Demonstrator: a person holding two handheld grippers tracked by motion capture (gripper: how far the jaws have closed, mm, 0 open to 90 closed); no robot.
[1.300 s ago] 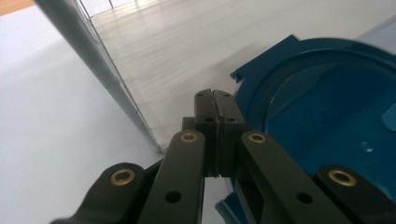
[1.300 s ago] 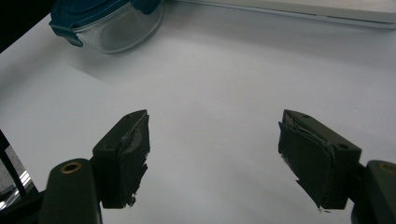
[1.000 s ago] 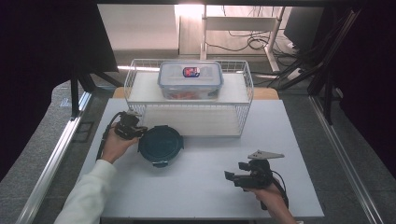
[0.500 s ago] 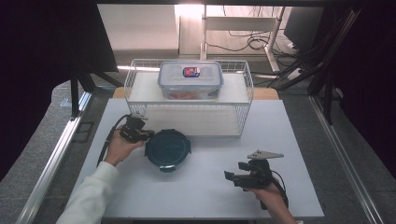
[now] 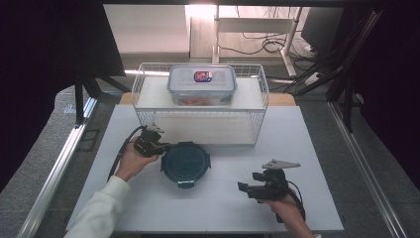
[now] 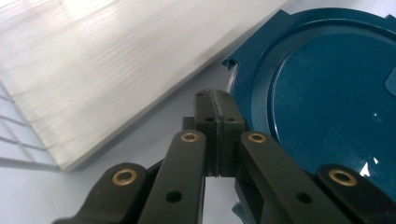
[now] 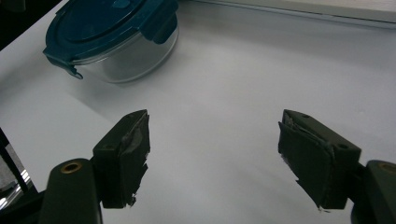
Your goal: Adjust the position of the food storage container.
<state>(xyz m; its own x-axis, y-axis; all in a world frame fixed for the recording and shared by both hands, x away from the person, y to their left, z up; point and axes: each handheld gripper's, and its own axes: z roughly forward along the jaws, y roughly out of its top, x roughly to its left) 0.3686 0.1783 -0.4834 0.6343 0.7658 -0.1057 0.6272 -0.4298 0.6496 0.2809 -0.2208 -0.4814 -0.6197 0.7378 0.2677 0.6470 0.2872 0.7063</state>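
Since the earlier frame the bowl (image 5: 185,163) has slid toward the table's middle; we push level with the closed left gripper (image 5: 159,148), keeping the right gripper (image 5: 249,189) parted, clear.

Bright light glaring from top centre, table (image 5: 307,148) evenly lit, surroundings lying dark, close jaws blurring, shelf board (image 6: 93,70) washing out.

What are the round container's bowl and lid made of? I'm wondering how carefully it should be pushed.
The bowl looks like clear glass, thick and see-through with bright glints. The lid looks like glossy teal plastic, moulded with snap clips at its edge.
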